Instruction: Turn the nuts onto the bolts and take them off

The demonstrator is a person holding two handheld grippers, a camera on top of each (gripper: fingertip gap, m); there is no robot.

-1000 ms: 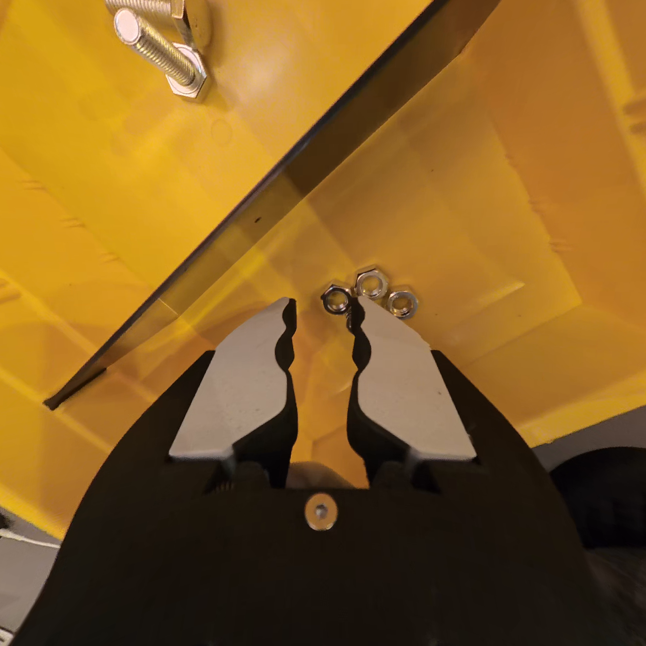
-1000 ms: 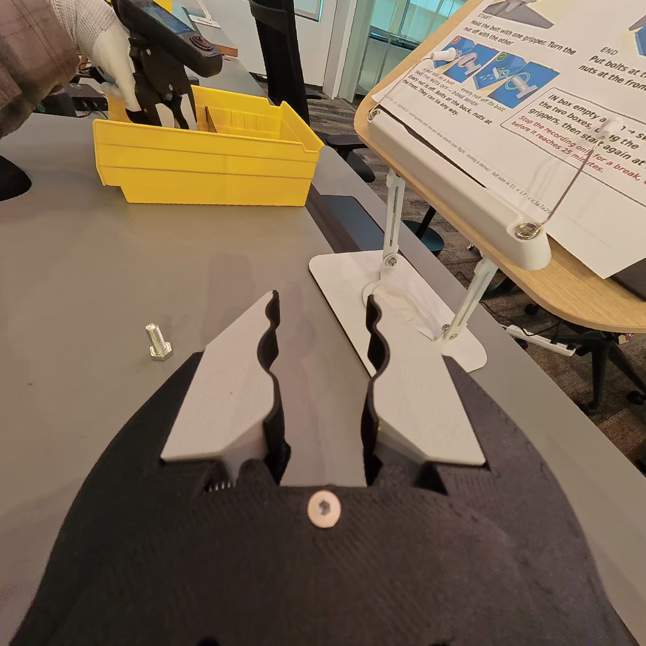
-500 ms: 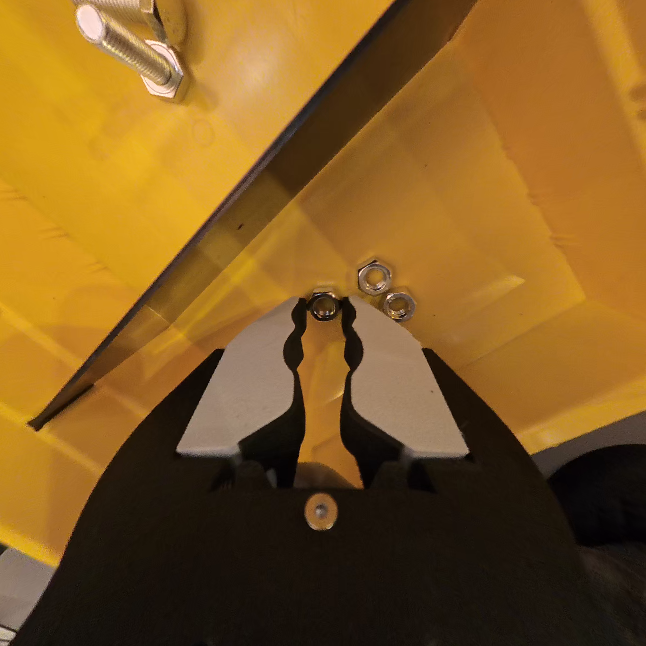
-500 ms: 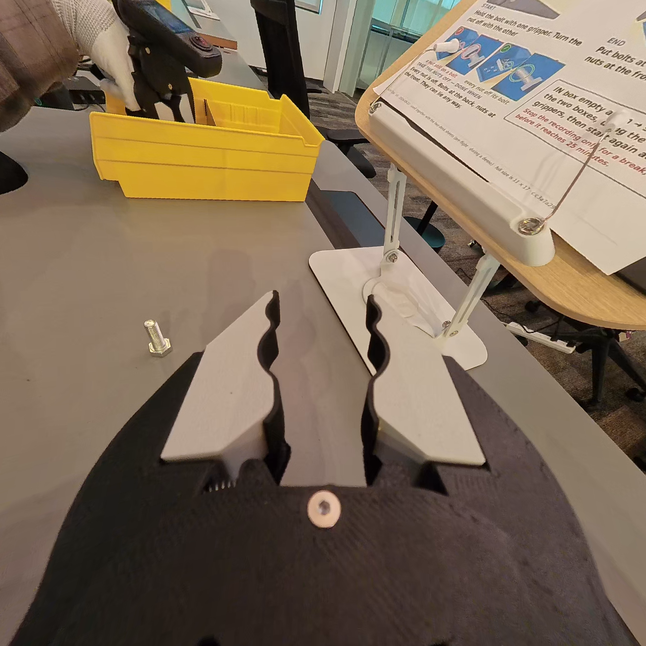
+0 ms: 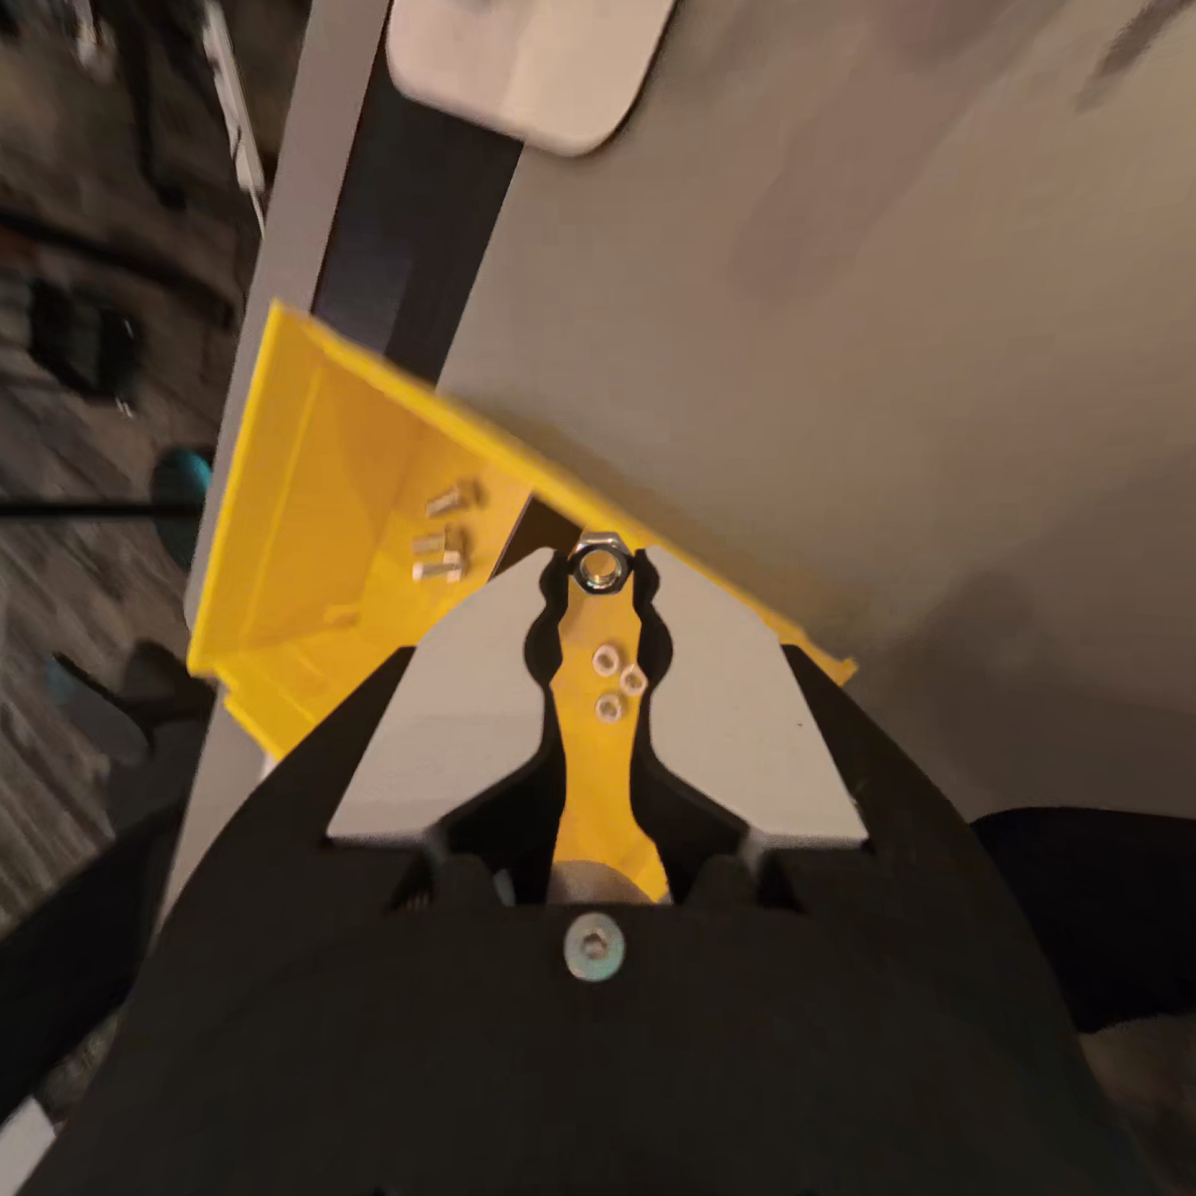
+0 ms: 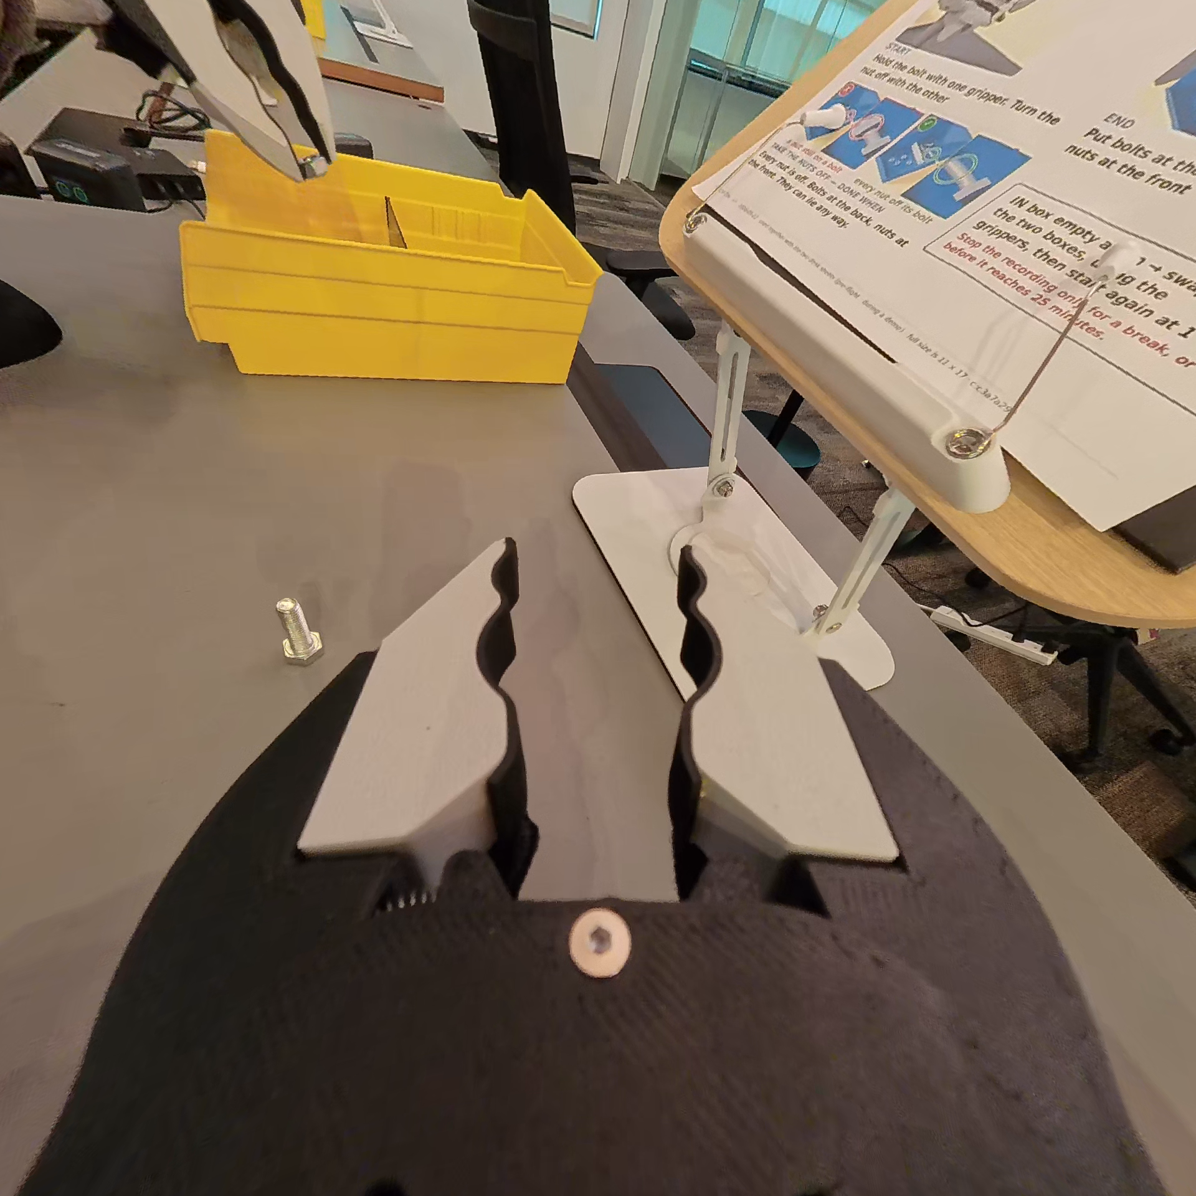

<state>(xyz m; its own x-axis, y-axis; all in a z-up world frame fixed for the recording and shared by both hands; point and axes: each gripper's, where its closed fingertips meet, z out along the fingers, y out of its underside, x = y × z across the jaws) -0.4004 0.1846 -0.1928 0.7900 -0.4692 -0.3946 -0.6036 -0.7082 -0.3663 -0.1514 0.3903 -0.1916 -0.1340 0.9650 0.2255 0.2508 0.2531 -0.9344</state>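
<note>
Left wrist view shows the left gripper [image 5: 597, 562] clamped on a hex nut [image 5: 598, 569] by its very tips, lifted above the yellow bin [image 5: 310, 518]; so slight a hold could let it twist or drop among the loose nuts [image 5: 615, 681] below. Right gripper [image 6: 598, 562] hovers with jaws apart over the worktop [image 6: 162, 518], beside the bolt [image 6: 299, 631] standing free on its head, which a careless nudge would topple.

Left tool [image 5: 597, 562] raised with fingers pinched together; right tool [image 6: 598, 553] low, fingers spread.
</note>
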